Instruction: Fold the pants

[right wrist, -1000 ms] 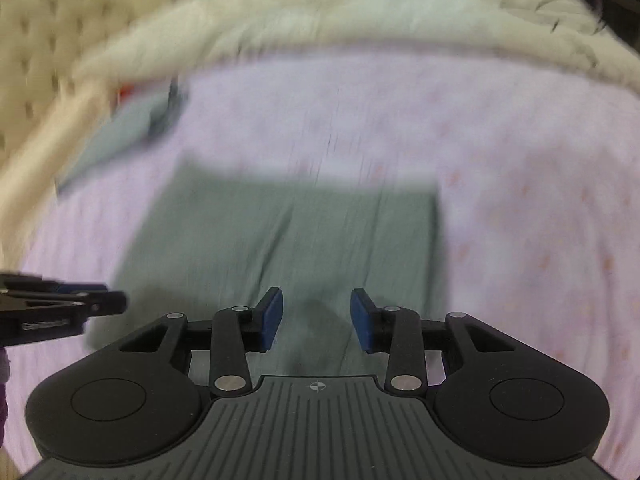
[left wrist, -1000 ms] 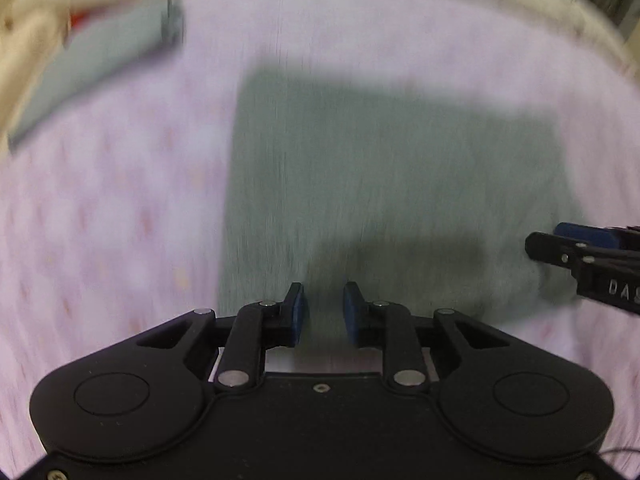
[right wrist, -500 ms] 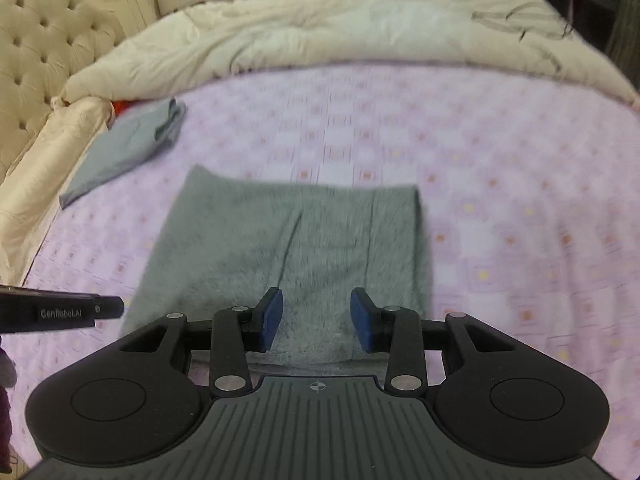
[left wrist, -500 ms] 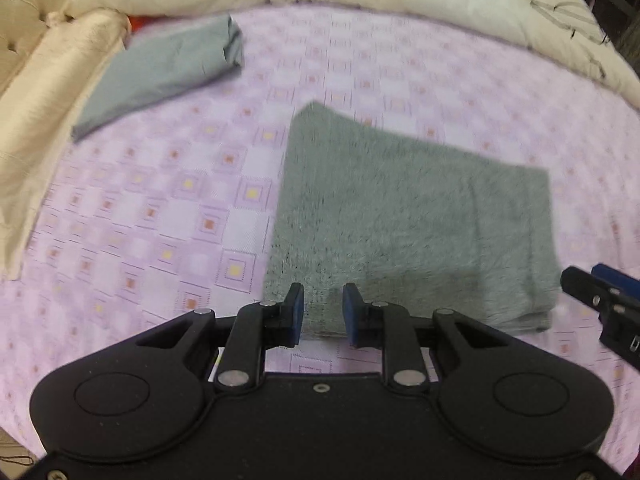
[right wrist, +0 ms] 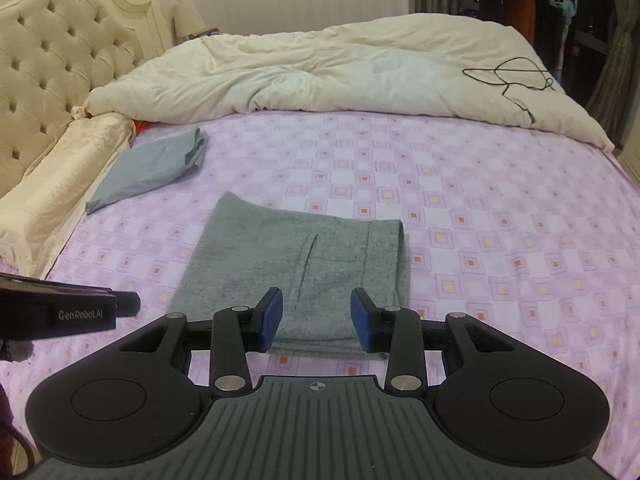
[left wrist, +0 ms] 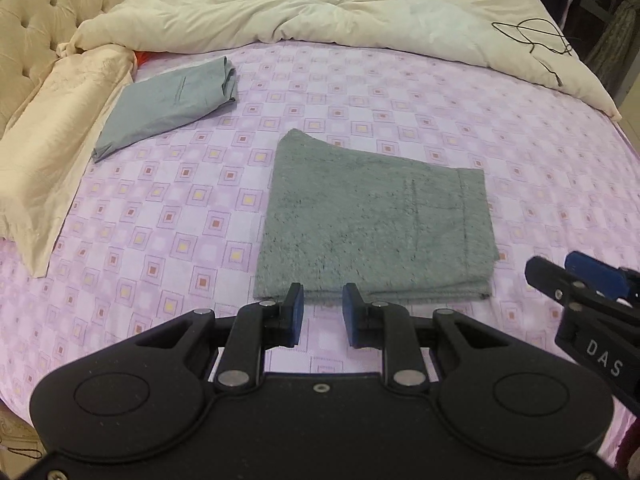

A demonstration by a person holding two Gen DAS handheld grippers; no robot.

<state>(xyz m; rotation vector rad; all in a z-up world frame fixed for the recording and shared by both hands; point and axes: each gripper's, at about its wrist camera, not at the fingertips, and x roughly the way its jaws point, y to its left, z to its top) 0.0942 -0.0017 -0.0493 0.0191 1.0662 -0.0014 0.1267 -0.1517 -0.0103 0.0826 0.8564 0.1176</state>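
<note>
The grey fleece pants (left wrist: 372, 224) lie folded into a flat rectangle on the purple checked sheet; they also show in the right wrist view (right wrist: 300, 264). My left gripper (left wrist: 322, 312) is open and empty, just short of the pants' near edge. My right gripper (right wrist: 316, 320) is open and empty, above the near edge of the pants. The right gripper also shows at the right edge of the left wrist view (left wrist: 580, 280), beside the pants' right corner. The left gripper shows at the left edge of the right wrist view (right wrist: 120, 302).
A folded blue-grey garment (left wrist: 172, 104) lies at the far left by a cream pillow (left wrist: 52, 136). A bunched cream duvet (right wrist: 340, 76) with a black hanger (right wrist: 512, 76) covers the far side. A tufted headboard (right wrist: 60, 56) stands at left.
Both grippers have pulled back and up from the folded pants; the views have gone from blurred and close to steady and wider. The pants have stayed in place.
</note>
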